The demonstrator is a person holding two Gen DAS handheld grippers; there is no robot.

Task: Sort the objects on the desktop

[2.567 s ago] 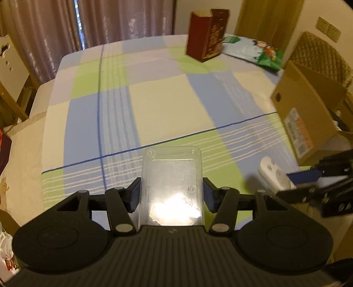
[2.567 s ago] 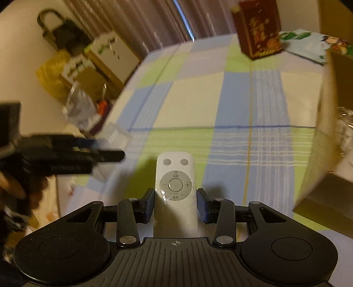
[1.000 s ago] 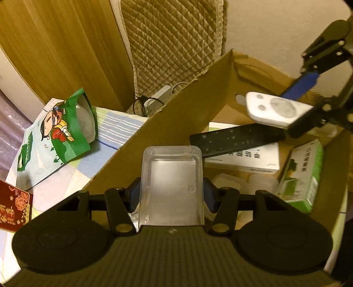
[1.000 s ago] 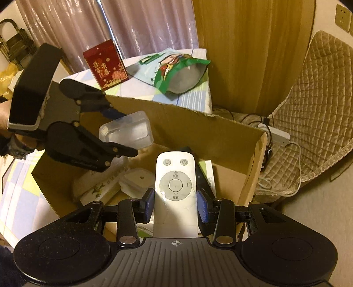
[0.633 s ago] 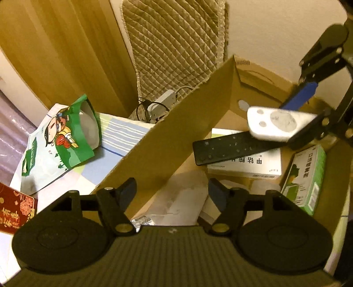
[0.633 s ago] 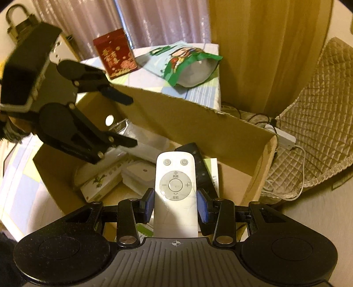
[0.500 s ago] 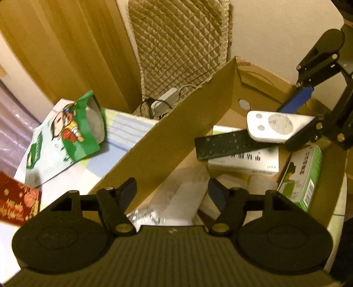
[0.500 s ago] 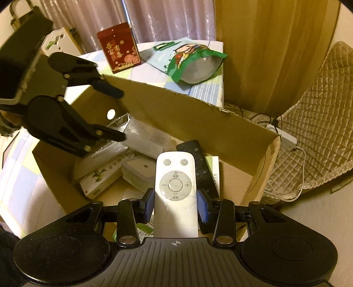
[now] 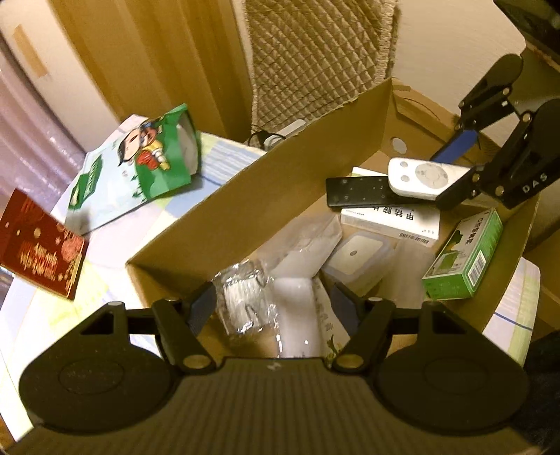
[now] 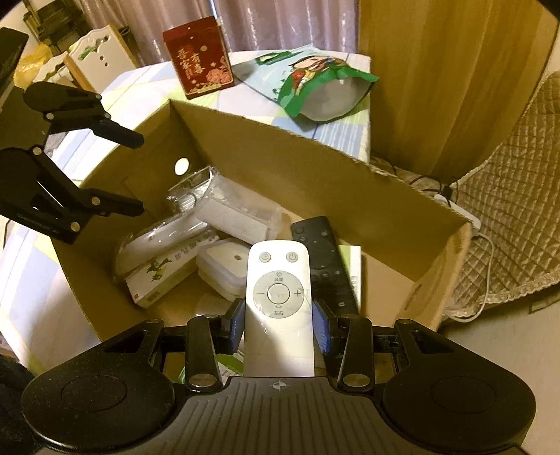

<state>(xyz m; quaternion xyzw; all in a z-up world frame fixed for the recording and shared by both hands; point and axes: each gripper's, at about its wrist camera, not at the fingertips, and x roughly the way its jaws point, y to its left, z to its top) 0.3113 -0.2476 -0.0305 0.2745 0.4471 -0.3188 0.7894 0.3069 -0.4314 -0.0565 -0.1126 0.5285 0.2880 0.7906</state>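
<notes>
Black remote (image 10: 323,259) beneath held white remote (image 10: 278,297); cardboard box (image 10: 280,164) crowded.

Quilted cover (image 9: 315,52): beige, diamond-stitched, hanging behind the counter and showing again at the far right of the right wrist view (image 10: 518,210).
Power strip (image 10: 458,210): white, lying at the foot of the quilted cover, just beyond the counter's edge.
Cable (image 10: 486,280): white, trailing from the power strip across the quilted cover.
Curtains (image 10: 280,21): mauve, hanging in folds beyond the counter.
Wooden panel (image 10: 437,70): tan, standing upright between curtains and quilted cover.
Counter (image 10: 332,136): wearing a checked cloth of blue, green and cream.
Rack (image 10: 101,52): white, with cut-out holes, standing beside the counter's far corner.
</notes>
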